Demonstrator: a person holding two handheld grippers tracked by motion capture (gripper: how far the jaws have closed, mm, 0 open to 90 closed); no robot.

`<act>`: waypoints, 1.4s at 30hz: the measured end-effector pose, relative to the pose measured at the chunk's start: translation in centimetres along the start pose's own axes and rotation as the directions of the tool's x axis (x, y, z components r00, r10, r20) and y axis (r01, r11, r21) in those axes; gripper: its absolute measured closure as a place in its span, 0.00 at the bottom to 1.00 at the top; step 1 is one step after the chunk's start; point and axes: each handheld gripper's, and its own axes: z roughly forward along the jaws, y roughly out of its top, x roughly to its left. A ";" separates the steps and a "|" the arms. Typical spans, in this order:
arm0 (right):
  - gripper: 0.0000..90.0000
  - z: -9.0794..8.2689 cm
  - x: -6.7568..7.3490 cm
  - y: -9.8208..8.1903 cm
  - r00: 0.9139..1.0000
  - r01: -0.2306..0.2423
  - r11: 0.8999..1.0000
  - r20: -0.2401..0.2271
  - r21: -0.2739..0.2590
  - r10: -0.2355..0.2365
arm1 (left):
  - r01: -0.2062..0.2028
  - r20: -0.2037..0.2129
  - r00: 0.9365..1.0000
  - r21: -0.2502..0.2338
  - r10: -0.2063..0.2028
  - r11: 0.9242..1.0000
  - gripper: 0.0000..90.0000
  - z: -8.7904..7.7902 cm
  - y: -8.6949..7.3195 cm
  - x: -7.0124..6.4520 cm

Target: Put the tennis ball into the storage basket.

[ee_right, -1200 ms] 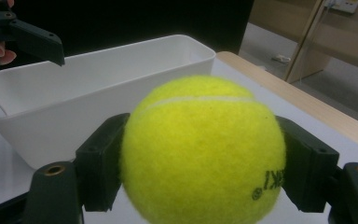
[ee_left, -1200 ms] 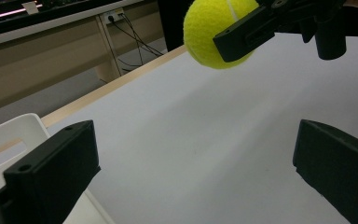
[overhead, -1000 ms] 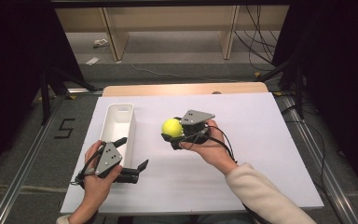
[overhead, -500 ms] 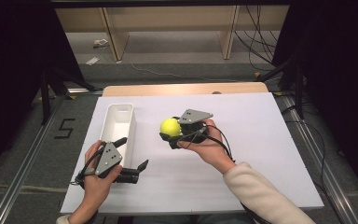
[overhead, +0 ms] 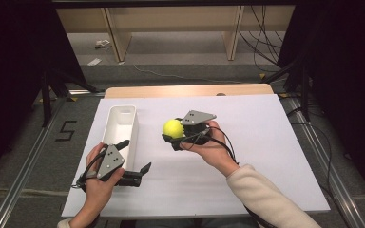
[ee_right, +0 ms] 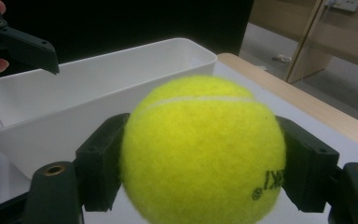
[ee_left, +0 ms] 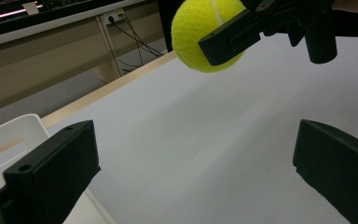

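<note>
While clamped in the right hand-held gripper [overhead: 175,137] above the tabletop [overhead: 266,142], could slip: tennis ball [overhead: 173,128] overshooting the white bin [overhead: 121,128].

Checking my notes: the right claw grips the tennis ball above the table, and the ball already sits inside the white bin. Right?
Not quite. The right claw does grip the tennis ball, but the ball is beside the white bin, not inside it, as the high view shows.
</note>
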 end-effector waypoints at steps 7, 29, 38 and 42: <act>0.30 0.1 0.0 0.1 1.000 -0.001 1.000 -0.002 0.000 0.001 | 0.000 0.000 1.000 -0.001 0.000 1.000 0.00 0.0 0.0 0.0; 0.30 1.0 0.2 0.4 1.000 0.001 1.000 -0.008 -0.001 -0.001 | 0.008 -0.004 1.000 -0.006 -0.008 1.000 0.00 -0.1 0.1 0.1; 0.30 1.2 0.2 0.5 1.000 0.003 1.000 -0.006 0.000 -0.003 | 0.010 -0.002 1.000 -0.009 -0.010 1.000 0.00 -0.2 0.1 0.1; 0.30 1.2 0.2 0.5 1.000 0.002 1.000 -0.005 0.000 -0.002 | 0.010 -0.002 1.000 -0.009 -0.010 1.000 0.00 -0.2 0.1 0.1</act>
